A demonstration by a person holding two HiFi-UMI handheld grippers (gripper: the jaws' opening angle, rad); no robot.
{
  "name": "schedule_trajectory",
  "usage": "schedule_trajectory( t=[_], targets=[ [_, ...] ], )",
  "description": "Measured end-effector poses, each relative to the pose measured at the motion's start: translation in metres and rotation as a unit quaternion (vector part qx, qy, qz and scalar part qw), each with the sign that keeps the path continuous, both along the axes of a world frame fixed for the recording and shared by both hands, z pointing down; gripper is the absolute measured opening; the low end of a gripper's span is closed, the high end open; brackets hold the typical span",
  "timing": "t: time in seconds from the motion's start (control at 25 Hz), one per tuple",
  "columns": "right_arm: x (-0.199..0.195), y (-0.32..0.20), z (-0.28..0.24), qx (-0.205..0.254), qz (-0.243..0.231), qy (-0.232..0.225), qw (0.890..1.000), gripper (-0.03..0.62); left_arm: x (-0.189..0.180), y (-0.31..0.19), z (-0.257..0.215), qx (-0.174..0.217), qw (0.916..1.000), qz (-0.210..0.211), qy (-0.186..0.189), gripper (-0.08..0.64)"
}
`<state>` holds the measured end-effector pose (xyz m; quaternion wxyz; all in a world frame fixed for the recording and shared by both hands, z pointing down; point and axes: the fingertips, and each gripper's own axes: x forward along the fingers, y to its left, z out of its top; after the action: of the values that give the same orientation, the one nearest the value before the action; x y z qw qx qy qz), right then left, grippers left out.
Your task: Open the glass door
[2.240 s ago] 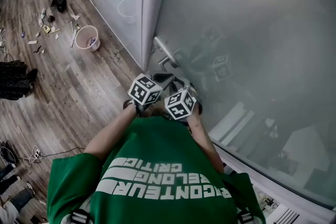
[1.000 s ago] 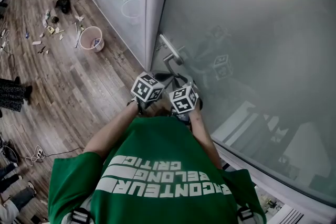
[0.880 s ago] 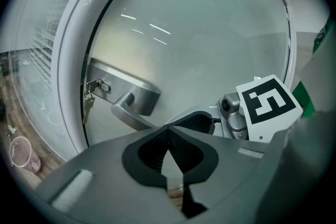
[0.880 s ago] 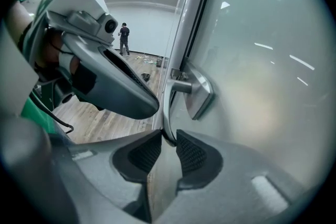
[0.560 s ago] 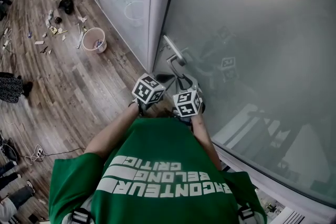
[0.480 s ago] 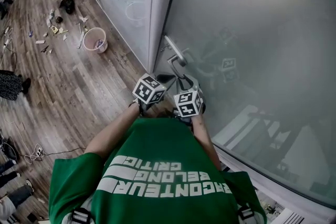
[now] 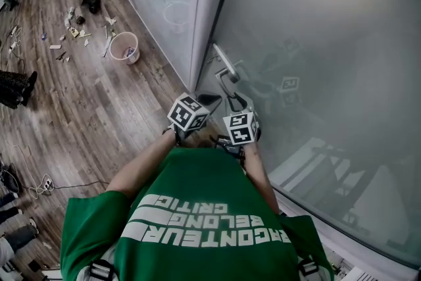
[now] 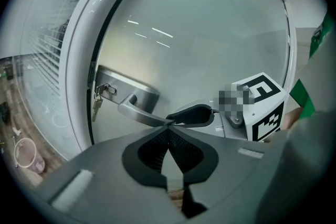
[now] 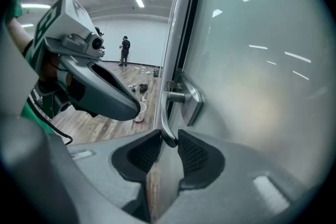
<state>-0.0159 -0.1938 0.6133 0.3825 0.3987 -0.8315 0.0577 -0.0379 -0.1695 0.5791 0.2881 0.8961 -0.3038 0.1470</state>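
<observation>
Right gripper (image 9: 169,138): the jaws have just been opening. The tip of the brushed-metal lever handle (image 9: 166,113) lies between the ribbed pads and is judged released, not clamped. Left gripper (image 8: 169,124): the jaws are closed tip to tip on nothing, just short of the same lever.

The frosted glass door (image 9: 252,86) is judged not yet swung. Its edge sits in line with the white frame post (image 9: 176,34), with only a narrow dark seam between. A fresh grasp, the lever's turn and the swing remain.

Only the left gripper view shows the small metal keys (image 8: 96,102) hanging in the lock. Only the head view shows the pale pink round pail (image 7: 123,47) on the plank floor (image 7: 99,115).
</observation>
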Motion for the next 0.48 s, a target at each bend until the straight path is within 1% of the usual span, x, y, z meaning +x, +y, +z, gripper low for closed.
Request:
schedule_trajectory(
  t=[0.32,0.48],
  targets=[
    [0.001,-0.012,0.006,0.001,-0.004,-0.033,0.999,0.094,0.001,0.0,0.006,0.002,0.9999,-0.007,-0.007,0.017],
    [0.003,-0.015,0.013,-0.007,-0.006,-0.041,0.999,0.095,0.004,0.004,0.01,0.003,0.9999,-0.01,-0.009,0.017]
  ],
)
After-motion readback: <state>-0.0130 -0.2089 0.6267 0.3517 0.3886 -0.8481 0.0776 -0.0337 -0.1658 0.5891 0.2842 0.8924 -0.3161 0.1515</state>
